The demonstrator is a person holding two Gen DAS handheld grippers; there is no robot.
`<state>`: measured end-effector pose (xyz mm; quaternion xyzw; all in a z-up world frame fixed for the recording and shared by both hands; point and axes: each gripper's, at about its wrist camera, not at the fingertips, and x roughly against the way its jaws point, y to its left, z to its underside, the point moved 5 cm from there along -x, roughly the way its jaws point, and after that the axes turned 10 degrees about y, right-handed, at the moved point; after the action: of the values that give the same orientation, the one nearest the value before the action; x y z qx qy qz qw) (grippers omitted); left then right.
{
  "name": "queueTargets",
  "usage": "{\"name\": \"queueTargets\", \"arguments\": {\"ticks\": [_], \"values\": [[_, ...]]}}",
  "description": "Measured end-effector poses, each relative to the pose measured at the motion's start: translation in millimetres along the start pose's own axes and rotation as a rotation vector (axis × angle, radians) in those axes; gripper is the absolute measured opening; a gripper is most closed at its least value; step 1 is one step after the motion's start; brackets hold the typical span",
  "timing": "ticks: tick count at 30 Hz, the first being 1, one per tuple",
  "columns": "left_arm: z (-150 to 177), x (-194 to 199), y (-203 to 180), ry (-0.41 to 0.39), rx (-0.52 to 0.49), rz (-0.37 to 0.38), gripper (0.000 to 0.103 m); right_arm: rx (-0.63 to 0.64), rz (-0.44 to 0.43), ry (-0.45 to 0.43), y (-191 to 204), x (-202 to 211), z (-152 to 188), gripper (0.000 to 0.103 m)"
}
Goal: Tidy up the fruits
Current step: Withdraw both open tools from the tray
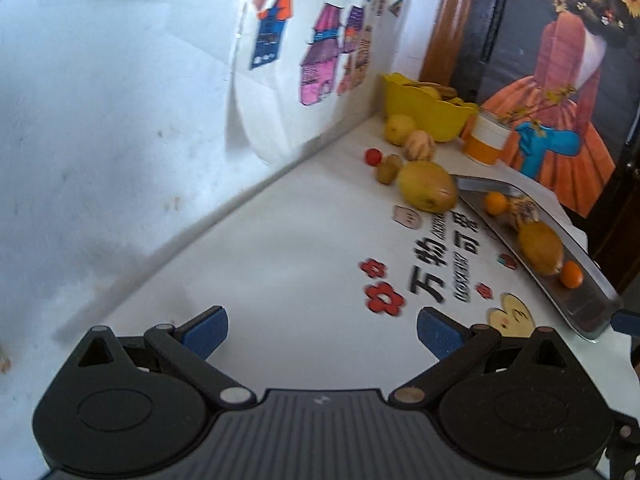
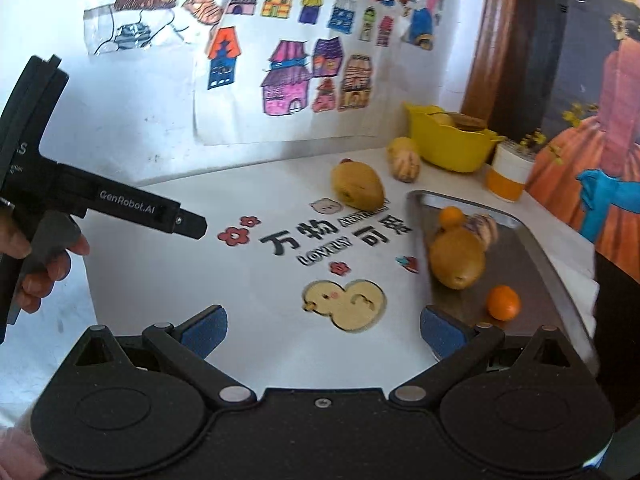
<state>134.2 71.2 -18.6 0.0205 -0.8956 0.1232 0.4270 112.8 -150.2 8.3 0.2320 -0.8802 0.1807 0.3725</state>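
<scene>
Where steel gleams, metal tray (image 2: 560, 280), rounded mango (image 2: 456, 258).

"GenRobot.AI" is printed in white on the left claw's black body (image 2: 132, 204); ahead of the right claw (image 2: 322, 330), the tabletop (image 2: 224, 280) bears black characters "万物" and "可爱" (image 2: 332, 236).

A white tabletop (image 2: 248, 280) printed with red flowers, black characters and a yellow duck carries a metal tray (image 2: 556, 264) along its right side. Just left of the tray's far corner lies a large yellow-green mango (image 2: 357, 185), with two small kiwis (image 1: 389, 168) and a red cherry tomato (image 1: 372, 156) beyond it. Farther back lie a striped pale fruit (image 2: 405, 160) and a yellow fruit (image 1: 400, 129), beside a yellow bowl (image 2: 452, 146) and an orange-and-white cup (image 2: 508, 174)
</scene>
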Motion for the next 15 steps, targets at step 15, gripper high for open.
{"name": "queueTargets", "arguments": {"ticks": [15], "values": [[-102, -42, -41, -0.119, -0.041, -0.015, 0.102, 0.281, 0.073, -0.219, -21, -32, -105, 0.102]]}}
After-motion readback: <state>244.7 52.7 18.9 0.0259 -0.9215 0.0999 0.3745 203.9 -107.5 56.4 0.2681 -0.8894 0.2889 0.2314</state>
